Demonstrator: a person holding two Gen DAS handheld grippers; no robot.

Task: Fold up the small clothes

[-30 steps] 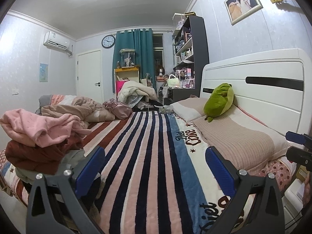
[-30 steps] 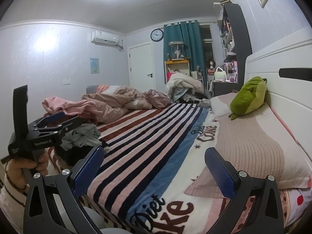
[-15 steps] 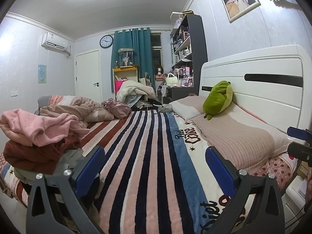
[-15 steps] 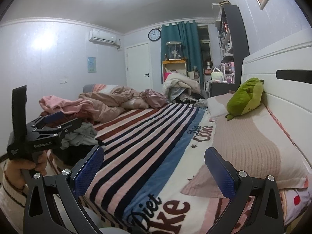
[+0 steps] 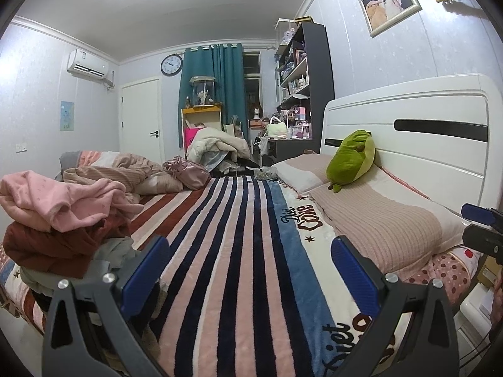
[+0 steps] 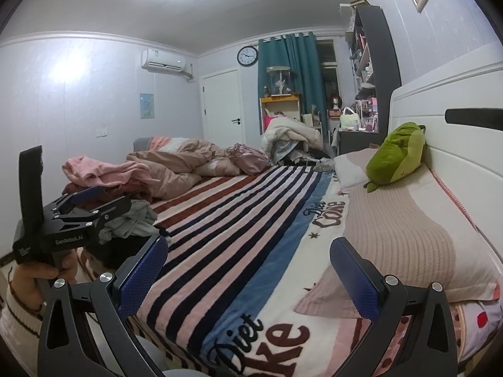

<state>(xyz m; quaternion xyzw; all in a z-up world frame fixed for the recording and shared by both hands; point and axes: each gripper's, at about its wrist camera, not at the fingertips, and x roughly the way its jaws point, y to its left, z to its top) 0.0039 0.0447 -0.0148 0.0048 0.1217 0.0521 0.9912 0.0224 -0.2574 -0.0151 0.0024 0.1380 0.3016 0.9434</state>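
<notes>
**Op:** So, I have both tools up in front of the bed (image 5: 239, 251), neither on anything. My left gripper (image 5: 248, 267) has its blue pads spread wide with only striped blanket (image 6: 232, 229) between them. The right gripper (image 6: 248, 270) is the same: wide apart, empty.

**Obs:** Where are the clothes?

**Op:** Heaped at the left edge of the bed. A pink top (image 5: 53, 201) sits uppermost, a dark red piece (image 5: 53, 245) under it, and a grey one (image 6: 132, 223) spills out low at the front. In the right view my left gripper (image 6: 81, 210) sits just in front of that heap, so that side is nearest to it.

**Obs:** Why hold off like that?

**Op:** My guess is that nothing has been picked yet. Open pads let me come down on a loose edge straight away, and the bare striped middle looks like the flat place for folding.

**Obs:** Anything in the way?

**Op:** Not much. The pillows (image 5: 377, 216) and the green plush (image 6: 396, 154) lie along the headboard (image 5: 440, 119), well apart from the heap. The rumpled duvet (image 6: 176, 169) just behind it could get caught up with a garment, I think.
</notes>
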